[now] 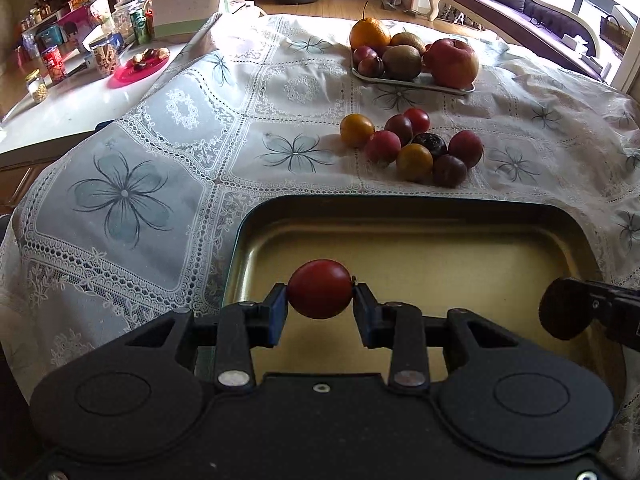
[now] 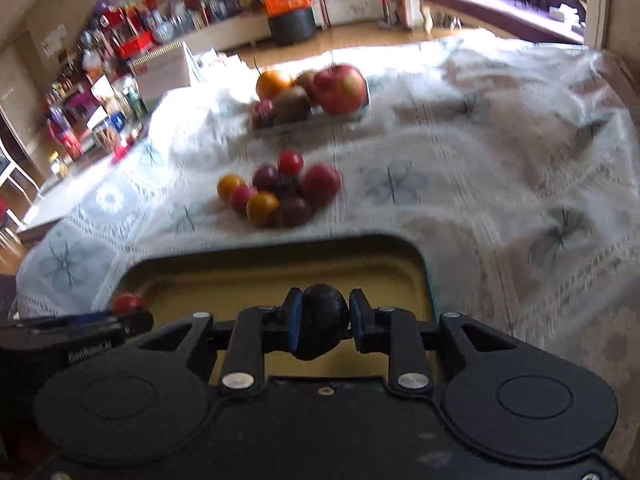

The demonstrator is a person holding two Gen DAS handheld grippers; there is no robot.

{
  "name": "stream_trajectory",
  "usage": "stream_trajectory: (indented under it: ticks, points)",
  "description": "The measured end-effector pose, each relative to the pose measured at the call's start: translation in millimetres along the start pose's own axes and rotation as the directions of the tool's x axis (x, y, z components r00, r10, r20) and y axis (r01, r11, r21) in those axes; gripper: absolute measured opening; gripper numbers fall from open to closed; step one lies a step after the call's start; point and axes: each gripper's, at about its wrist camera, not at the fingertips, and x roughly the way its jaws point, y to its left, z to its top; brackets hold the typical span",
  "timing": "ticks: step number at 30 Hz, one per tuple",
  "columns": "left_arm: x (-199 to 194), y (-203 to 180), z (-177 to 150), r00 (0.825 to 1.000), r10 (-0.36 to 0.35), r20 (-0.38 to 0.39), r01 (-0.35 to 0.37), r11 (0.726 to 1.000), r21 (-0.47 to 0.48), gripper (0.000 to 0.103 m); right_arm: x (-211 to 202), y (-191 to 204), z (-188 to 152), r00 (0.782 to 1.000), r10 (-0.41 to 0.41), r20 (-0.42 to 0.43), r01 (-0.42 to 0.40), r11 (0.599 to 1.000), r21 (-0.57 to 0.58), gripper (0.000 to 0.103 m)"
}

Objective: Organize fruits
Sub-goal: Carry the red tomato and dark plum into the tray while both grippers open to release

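Observation:
My left gripper [image 1: 320, 294] is shut on a round red fruit [image 1: 320, 288], held over the near part of a gold metal tray [image 1: 440, 240]. At the right edge of the left wrist view the right gripper's dark fruit [image 1: 562, 308] hangs over the same tray. In the right wrist view my right gripper [image 2: 322, 318] is shut on that dark, almost black fruit [image 2: 322, 320] above the tray [image 2: 256, 276]. The red fruit [image 2: 127, 304] and left gripper show at its lower left. A heap of small red, purple and orange fruits [image 1: 412, 148] [image 2: 280, 192] lies on the cloth beyond the tray.
A flat dish [image 1: 452, 89] at the back holds an apple [image 1: 452, 62], kiwis, an orange and plums. A lace tablecloth [image 1: 160, 152] covers the table. A side table on the left carries a pink plate [image 1: 140, 68], jars and cans.

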Motion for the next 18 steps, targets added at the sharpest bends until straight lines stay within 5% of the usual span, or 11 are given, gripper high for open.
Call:
stream_trajectory:
  ticks: [18]
  points:
    - [8.5,-8.9,-6.8,0.998,-0.009,-0.055,0.010,1.000,0.021,0.045,11.7,8.3,-7.5,0.990,-0.082,-0.111,0.082,0.997,-0.013,0.026]
